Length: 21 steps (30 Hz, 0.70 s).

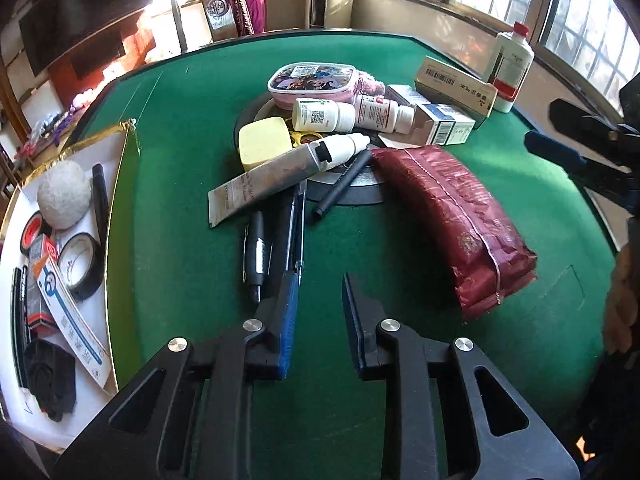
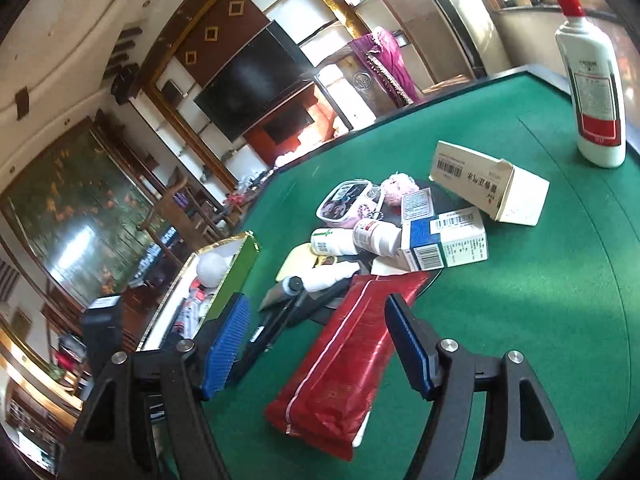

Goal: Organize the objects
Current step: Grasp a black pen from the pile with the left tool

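Green felt table (image 1: 400,240): a loose heap of goods sits at its centre on a round dark disc (image 1: 352,192). In the heap are two white pill bottles (image 1: 324,114) lying on their sides, a pink printed pouch (image 1: 312,80), a yellow block (image 1: 264,142), a silver tube (image 1: 272,178) with a white cap, a blue-and-white carton (image 1: 444,124) and a cream carton (image 1: 456,84). A white bottle with a red cap (image 2: 592,92) stands upright near the far edge.

A red foil packet (image 2: 340,360) lies flat on the felt, its long axis running from the disc toward the near edge. Black pens (image 1: 256,252) lie just beside it, on its left in the left wrist view, pointing the same way.

An open green-sided box (image 1: 120,200) at the table's left edge holds tape rolls, a white ball and small packets.

Left gripper (image 1: 320,292): jaws parted narrowly, empty, above bare felt with its left finger at the pen ends; contact cannot be judged.

Right gripper (image 2: 320,316): jaws spread wide, straddling the red packet, pads clear of it.
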Tool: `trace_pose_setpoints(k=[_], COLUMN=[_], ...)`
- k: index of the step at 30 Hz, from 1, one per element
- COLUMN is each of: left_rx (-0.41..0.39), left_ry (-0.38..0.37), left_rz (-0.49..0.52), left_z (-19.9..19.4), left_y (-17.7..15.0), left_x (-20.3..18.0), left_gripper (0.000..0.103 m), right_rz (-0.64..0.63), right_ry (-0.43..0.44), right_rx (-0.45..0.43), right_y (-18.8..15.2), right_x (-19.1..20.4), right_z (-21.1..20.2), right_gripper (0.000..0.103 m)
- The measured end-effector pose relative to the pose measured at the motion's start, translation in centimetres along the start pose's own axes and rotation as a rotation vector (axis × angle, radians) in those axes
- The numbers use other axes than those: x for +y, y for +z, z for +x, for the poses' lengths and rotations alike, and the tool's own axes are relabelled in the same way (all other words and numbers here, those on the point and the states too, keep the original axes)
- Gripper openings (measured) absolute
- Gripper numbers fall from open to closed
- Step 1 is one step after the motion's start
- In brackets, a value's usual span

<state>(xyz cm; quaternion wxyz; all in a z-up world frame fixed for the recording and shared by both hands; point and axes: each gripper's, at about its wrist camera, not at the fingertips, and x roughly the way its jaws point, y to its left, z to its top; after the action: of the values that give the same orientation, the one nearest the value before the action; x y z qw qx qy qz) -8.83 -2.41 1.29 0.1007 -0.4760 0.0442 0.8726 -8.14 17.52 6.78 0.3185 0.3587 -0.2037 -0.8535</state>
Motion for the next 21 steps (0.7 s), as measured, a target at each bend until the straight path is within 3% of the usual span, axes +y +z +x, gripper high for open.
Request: trace_pose_setpoints(k=[5, 10, 14, 18, 21], left_rx=[0.032, 0.027, 0.07, 0.062, 0.016], left_ry=[0.05, 0.045, 0.032, -0.015, 0.014], left_rz=[0.036, 0.012, 0.002, -0.034, -0.019], left_z=[1.7, 2.4, 3.8, 4.6, 4.4], left_y=[0.6, 1.4, 1.9, 2.4, 1.7], left_x=[0.1, 1.0, 1.7, 2.5, 1.6], left_gripper=[0.023, 0.023, 0.023, 0.021, 0.019], right_rz=[-0.024, -0.01, -0.006, -0.004, -0.003], right_ry=[0.032, 0.051, 0.051, 0.05, 0.036], right_rx=[-0.023, -0.019, -0.012, -0.01, -0.001], right_y=[0.0, -0.2, -0.4, -0.5, -0.6], right_x=[1.1, 0.7, 0.6, 0.4, 0.2], right_z=[-0.6, -1.4, -1.0, -0.9, -0.8], right_gripper=[0.07, 0.07, 0.07, 0.07, 0.07])
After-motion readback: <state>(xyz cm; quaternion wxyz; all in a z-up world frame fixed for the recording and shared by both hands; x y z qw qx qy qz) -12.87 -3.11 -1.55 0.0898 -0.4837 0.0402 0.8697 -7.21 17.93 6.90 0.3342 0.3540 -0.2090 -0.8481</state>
